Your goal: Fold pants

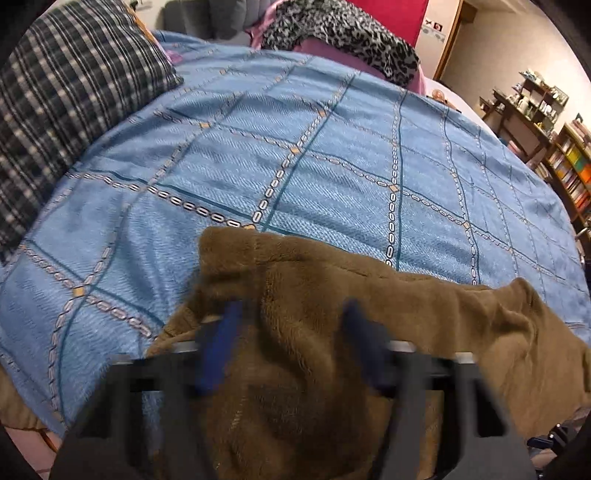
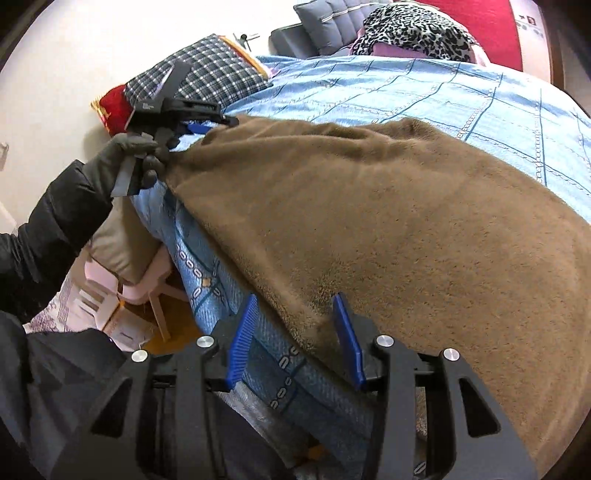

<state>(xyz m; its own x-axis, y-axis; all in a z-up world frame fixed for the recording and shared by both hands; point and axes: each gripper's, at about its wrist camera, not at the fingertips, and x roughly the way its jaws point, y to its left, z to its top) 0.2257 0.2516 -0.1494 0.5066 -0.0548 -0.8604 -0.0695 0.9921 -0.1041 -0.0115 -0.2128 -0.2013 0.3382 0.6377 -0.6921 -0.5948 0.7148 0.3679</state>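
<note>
Brown fleece pants [image 2: 388, 221] lie spread over the near side of a bed with a blue patterned cover [image 2: 424, 88]. My left gripper [image 1: 291, 314] is blurred, its blue fingers apart with a bunched end of the pants [image 1: 303, 295] between and under them. It also shows in the right wrist view [image 2: 199, 127], held by a gloved hand at the pants' far left end. My right gripper [image 2: 295, 314] is open, its blue fingers astride the pants' near edge at the side of the bed.
A plaid pillow [image 1: 74, 92] lies at the head of the bed, with a leopard-print cloth [image 1: 343, 33] and a red cushion behind. Shelves [image 1: 554, 147] stand at the right. A pink plastic stool [image 2: 122, 288] stands on the floor beside the bed.
</note>
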